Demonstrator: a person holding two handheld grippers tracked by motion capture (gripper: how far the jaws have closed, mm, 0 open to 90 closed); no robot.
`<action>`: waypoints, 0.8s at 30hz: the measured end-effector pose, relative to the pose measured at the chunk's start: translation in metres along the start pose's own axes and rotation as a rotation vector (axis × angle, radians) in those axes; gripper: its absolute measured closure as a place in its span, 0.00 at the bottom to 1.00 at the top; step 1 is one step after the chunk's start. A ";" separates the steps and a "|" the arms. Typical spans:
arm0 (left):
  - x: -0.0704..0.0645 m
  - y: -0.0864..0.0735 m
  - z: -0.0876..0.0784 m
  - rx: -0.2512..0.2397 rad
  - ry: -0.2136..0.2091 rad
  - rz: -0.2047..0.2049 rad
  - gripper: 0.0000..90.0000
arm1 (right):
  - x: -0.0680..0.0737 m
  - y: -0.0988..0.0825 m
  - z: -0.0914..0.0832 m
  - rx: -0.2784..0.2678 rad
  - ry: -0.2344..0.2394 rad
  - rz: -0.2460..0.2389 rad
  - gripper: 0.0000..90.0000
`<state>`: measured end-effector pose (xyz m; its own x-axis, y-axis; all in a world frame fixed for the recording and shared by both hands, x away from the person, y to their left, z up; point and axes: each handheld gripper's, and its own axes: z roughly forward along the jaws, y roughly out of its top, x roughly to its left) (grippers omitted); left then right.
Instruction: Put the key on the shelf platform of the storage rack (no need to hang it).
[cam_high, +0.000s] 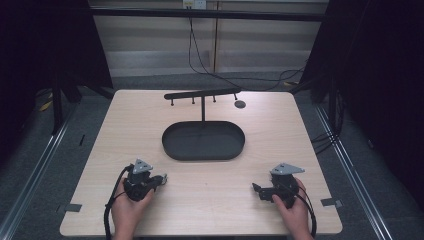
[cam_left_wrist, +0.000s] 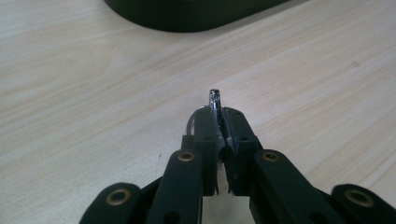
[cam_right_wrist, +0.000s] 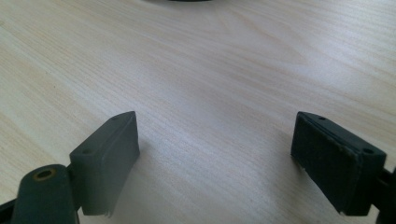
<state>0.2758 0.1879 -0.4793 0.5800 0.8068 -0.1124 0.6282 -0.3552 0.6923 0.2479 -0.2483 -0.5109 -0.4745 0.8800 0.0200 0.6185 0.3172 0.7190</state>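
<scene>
- The left gripper (cam_left_wrist: 218, 122) pinches a small metal ring (cam_left_wrist: 214, 99) by a sliver at its jaw tips; it could slip out.
- The right gripper (cam_right_wrist: 212, 154) stands released, nothing between its jaws, so it offers no backup.

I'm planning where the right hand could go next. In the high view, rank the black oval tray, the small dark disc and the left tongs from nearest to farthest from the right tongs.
1. Black oval tray, at the table's middle, up and left of the right tongs.
2. Left tongs, across the table's near side; not far behind the tray.
3. Small dark disc, near the far edge, by the rack.
</scene>
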 end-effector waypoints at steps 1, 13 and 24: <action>0.000 0.001 -0.001 -0.010 -0.005 0.000 0.95 | 0.000 0.000 0.000 0.000 0.000 0.000 0.16; -0.003 0.024 -0.010 -0.028 -0.046 0.014 0.95 | 0.000 0.000 0.000 0.000 0.000 0.000 0.16; -0.009 0.046 -0.011 -0.019 -0.074 0.030 0.95 | 0.000 0.000 0.000 0.000 0.000 0.000 0.16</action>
<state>0.2935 0.1693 -0.4389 0.6358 0.7585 -0.1430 0.6000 -0.3692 0.7097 0.2479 -0.2482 -0.5109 -0.4745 0.8800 0.0199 0.6186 0.3173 0.7188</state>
